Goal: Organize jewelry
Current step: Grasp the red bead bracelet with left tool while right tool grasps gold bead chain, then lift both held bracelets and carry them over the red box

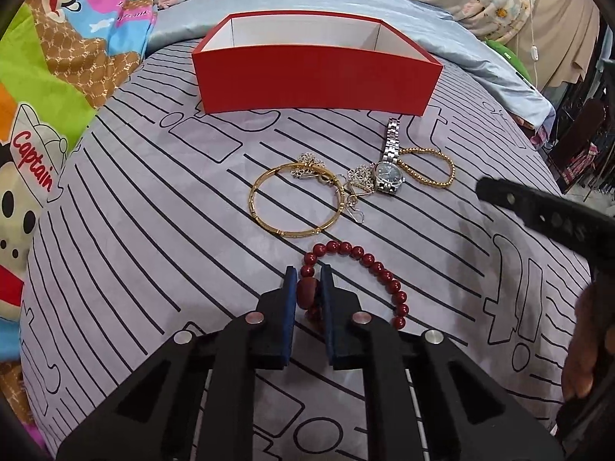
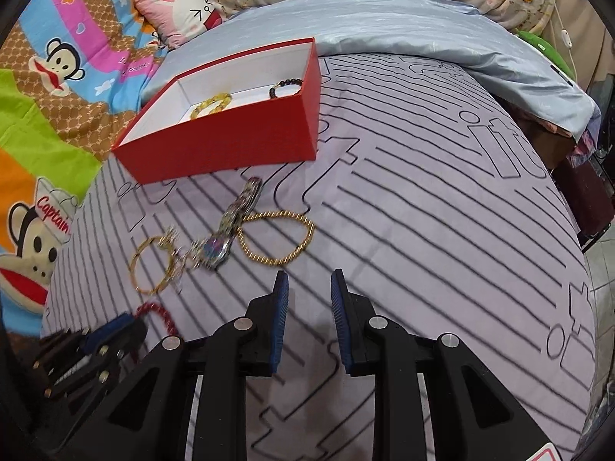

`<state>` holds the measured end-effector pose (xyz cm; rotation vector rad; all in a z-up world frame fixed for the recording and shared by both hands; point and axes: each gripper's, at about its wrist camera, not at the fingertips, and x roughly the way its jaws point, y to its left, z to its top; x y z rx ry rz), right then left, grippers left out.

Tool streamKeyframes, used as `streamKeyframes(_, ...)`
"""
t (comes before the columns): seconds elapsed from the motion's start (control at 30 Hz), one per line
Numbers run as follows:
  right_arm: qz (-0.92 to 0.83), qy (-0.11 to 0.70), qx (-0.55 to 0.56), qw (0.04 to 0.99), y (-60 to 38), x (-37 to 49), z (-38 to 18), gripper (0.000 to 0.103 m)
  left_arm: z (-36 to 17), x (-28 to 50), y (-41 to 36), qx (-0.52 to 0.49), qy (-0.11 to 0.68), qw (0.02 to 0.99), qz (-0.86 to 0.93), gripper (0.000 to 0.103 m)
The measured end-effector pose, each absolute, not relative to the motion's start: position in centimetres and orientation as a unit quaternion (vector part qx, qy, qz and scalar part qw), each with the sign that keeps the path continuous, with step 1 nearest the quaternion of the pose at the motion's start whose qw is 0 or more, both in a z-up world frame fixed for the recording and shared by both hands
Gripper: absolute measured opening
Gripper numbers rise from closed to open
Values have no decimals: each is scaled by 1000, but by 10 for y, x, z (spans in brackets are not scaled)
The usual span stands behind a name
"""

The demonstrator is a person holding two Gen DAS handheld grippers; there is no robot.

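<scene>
My left gripper [image 1: 308,274] is shut on the red bead bracelet [image 1: 369,265], which lies on the striped bedsheet; both also show in the right wrist view, gripper [image 2: 115,330], bracelet [image 2: 159,313]. Beyond lie a gold bangle [image 1: 294,199], silver flower jewelry [image 1: 359,176], a silver watch [image 1: 390,161] and a gold chain bracelet [image 1: 430,167]. The red box [image 1: 315,77] stands behind them; in the right wrist view it [image 2: 230,142] holds a yellow bracelet [image 2: 211,104] and a dark bead bracelet [image 2: 284,86]. My right gripper [image 2: 309,288] is open and empty, just short of the gold chain [image 2: 280,238].
The striped sheet [image 2: 423,211] stretches right to the bed edge. A blue pillow [image 2: 384,27] lies behind the box. A cartoon monkey blanket [image 1: 57,77] covers the left side. A pink cushion [image 2: 184,11] sits at the back left.
</scene>
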<state>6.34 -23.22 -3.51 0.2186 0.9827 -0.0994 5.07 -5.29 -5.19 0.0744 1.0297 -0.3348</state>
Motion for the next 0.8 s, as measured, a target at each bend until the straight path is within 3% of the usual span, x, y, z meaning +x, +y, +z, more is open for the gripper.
streamKeyframes(0.43, -54, 479, 76, 873, -226, 102, -51, 23, -55, 55, -49, 33, 491, 856, -161, 12)
streamKeyframes(0.53, -60, 477, 63, 874, -224, 102, -52, 16, -54, 55, -49, 34, 489, 856, -161, 12)
streamKeyframes(0.6, -57, 478, 67, 874, -226, 103, -51, 4, -54, 55, -50, 34, 490, 856, -161, 12)
streamKeyframes(0.8, -66, 471, 80, 876, -234, 98, -45, 3, -52, 57, -45, 19, 499, 851, -162, 12)
